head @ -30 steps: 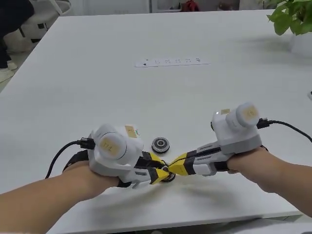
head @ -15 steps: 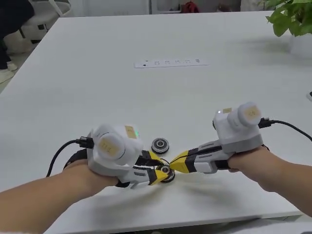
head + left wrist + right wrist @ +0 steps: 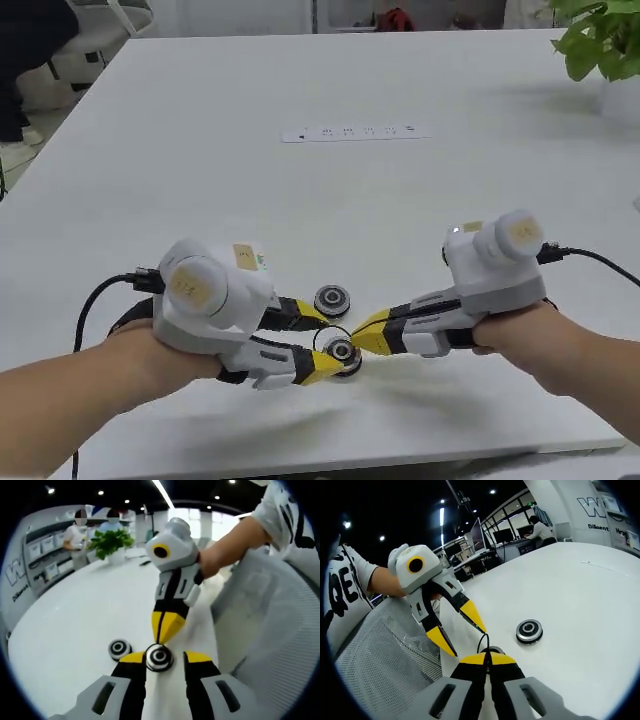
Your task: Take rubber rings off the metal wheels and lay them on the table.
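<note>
Pinching thin rubber ring (image 3: 479,643), right tongs (image 3: 488,659) partly hiding wheel (image 3: 159,658)

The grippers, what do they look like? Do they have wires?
The left gripper and right gripper match: chunky white bodies, black jaws, pointed yellow tips. A black cable trails from each. Tan stickers sit on top. The person wears a white shirt with black letters.

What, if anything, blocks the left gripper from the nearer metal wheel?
Nothing visible does. The nearer wheel sits right between the open jaws of the left gripper. The right gripper meets it from the far side, shut on its rubber ring; the second wheel lies apart on the table.
</note>
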{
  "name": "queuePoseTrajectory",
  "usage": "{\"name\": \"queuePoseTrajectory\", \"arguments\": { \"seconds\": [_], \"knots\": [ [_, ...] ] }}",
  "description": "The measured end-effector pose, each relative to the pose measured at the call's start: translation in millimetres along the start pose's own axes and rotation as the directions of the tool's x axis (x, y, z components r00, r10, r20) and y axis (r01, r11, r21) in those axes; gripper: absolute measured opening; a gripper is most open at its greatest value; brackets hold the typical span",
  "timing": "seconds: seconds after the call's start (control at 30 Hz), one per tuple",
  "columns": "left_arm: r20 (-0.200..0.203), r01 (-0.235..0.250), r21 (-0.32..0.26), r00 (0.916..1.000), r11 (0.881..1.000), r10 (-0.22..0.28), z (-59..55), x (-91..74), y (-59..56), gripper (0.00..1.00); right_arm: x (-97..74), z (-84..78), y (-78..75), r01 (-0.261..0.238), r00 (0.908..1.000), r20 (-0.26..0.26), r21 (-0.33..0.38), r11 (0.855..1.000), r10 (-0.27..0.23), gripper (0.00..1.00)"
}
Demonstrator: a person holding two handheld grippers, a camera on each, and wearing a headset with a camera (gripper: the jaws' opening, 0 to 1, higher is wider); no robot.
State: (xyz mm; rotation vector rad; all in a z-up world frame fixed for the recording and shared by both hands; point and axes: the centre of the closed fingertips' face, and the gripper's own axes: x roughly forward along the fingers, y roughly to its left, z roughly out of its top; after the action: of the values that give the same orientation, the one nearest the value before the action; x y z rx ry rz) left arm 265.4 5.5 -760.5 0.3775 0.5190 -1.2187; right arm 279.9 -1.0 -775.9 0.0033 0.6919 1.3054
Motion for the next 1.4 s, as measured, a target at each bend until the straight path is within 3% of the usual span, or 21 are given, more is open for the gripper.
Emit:
{"name": "queuePoseTrajectory", "arguments": {
  "seconds": [0.4,0.77,1.4],
  "knots": [
    [0.051,-0.042,-0.042,0.9977,0.998,0.045,8.0,-27.6,10.7,0.45,0.0,13.5,6.4,-0.022,0.9997,0.014,-0.012,1.0,0.022,0.0],
    [0.071,-0.073,-0.054,0.9946,0.996,0.077,7.8,-48.4,10.2,0.59,4.4,24.8,11.7,-0.039,0.9991,0.017,-0.031,0.999,0.04,0.0],
    [0.043,-0.127,-0.106,0.9903,0.986,0.132,-19.8,-77.6,16.9,0.67,37.2,29.5,18.3,-0.077,0.9966,-0.036,-0.07,0.995,0.075,0.0]
  ]
}}
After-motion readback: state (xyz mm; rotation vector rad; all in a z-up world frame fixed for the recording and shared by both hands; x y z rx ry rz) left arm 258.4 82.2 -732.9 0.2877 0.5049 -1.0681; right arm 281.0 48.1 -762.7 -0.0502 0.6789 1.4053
